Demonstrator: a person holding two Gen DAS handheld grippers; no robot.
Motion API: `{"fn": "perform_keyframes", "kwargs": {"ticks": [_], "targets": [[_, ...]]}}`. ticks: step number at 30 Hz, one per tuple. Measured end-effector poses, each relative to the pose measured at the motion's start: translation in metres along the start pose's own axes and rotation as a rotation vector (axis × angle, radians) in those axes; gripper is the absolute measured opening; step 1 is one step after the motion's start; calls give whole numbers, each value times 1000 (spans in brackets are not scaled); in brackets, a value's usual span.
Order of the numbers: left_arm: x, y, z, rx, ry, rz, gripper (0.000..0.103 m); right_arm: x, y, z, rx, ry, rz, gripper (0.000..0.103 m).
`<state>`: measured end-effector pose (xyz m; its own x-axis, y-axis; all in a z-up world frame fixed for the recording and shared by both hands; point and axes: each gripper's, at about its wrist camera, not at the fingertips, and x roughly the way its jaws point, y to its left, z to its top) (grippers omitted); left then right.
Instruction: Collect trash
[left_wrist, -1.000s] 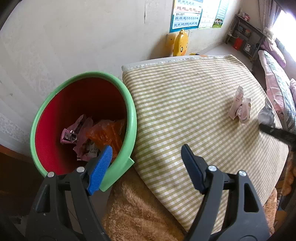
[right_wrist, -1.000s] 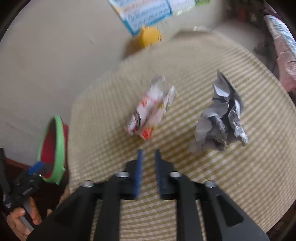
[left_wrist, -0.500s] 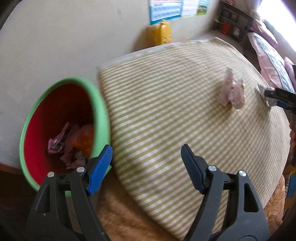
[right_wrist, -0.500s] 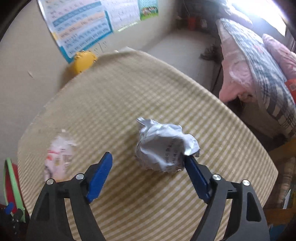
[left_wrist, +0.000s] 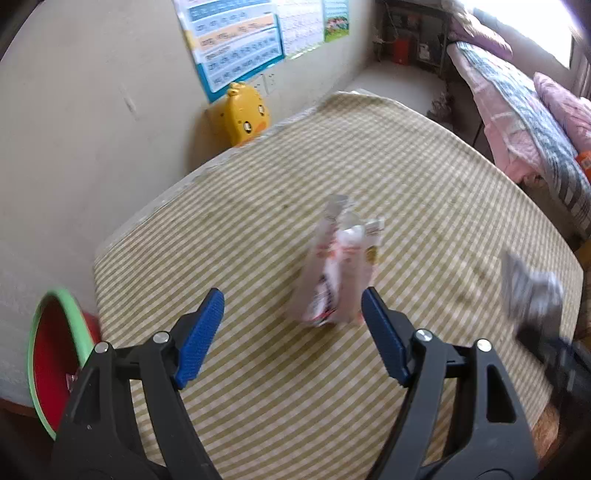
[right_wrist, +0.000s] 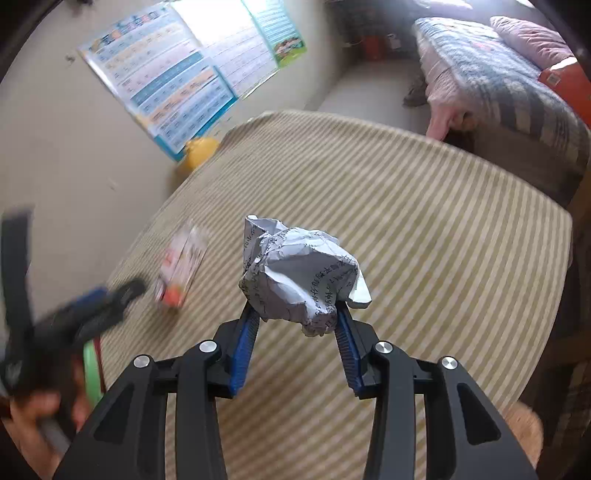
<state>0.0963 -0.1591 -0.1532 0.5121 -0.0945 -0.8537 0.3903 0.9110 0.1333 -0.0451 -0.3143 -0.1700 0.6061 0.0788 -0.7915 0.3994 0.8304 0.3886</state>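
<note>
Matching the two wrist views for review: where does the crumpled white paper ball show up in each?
Left wrist: crumpled paper ball, blurred, at far right, in the right gripper.
Right wrist: centre frame, clamped between that gripper's fingers.
Shared landmark: yellow duck toy against the wall.

Crumpled paper held aloft; wrapper on cloth.

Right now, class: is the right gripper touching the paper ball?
Touching. The right wrist view shows the right gripper with both blue pads pressed against the paper ball.
</note>
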Motion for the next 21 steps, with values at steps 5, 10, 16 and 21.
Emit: {"fn": "perform_keyframes", "kwargs": {"ticks": [5, 10, 16, 21], "targets": [[23, -17, 9, -2, 49, -19, 73, -4, 1, 1, -25, -28, 35, 40], [42, -24, 12, -3, 95, -24, 52, -4, -13, -2, 10, -45, 51, 40], [46, -20, 14, -19, 111, -36, 39, -10, -29, -5, 52, -50, 55, 41], [37, -11, 12, -50, 109, -58, 34, -10, -25, -6, 38, -46, 55, 42]]}}
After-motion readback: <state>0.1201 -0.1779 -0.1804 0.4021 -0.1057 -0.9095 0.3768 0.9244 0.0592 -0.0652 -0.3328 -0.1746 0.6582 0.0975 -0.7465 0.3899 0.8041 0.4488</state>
